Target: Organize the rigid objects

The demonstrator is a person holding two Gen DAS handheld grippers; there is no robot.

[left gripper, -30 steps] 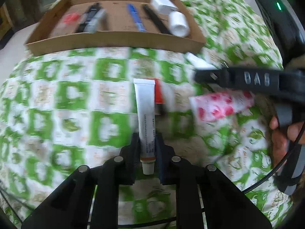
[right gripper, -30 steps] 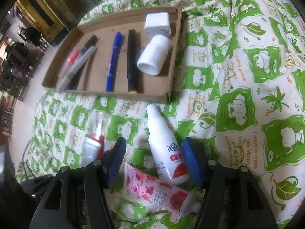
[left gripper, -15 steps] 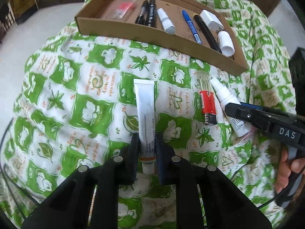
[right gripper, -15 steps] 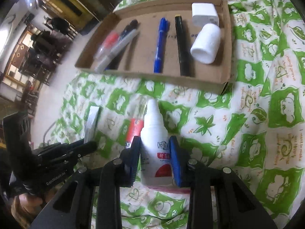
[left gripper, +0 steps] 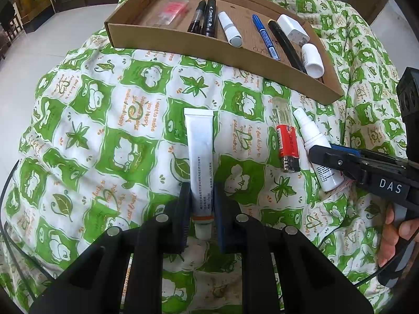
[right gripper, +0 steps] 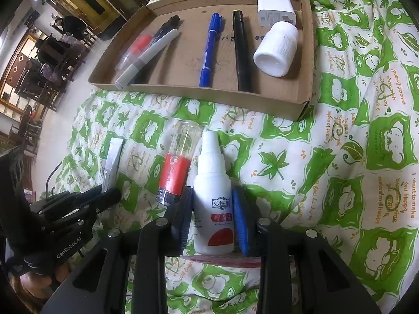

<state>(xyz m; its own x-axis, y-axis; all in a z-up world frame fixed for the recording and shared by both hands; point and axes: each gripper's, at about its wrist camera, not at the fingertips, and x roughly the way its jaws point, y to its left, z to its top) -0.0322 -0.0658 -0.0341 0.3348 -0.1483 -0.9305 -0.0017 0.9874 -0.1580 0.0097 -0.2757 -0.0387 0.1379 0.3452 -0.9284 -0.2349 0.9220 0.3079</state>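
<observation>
green-and-white leaf-print cloth [left gripper: 78, 136] covered the whole surface under everything. far side: shallow cardboard tray [left gripper: 183, 44], lying flat. its contents, left to right in the left wrist view: clear packet with a red item [left gripper: 170, 10]; two black markers [left gripper: 205, 17] side by side; grey-and-white marker [left gripper: 230, 32]; blue pen [left gripper: 265, 36]; black pen [left gripper: 286, 45]; white charger block [left gripper: 293, 28] in the far right corner; white pill bottle [left gripper: 311, 57] on its side just in front of it.

on the cloth, near side of the tray, left to right: white ointment tube [left gripper: 200, 157], cap toward the camera, crimped end toward the tray, gripped near its cap end by the left claw [left gripper: 201, 209], whose jaws were narrowed against both sides. red lighter [left gripper: 286, 141] with clear upper half, lying free, just beside the next item. white dropper bottle [right gripper: 213, 198], nozzle toward the tray, clamped at its body by the right claw [right gripper: 213, 219], blue pads [right gripper: 239, 217] pressed to it. a pink floral tube [right gripper: 222, 260] lay partly under the bottle.
</observation>
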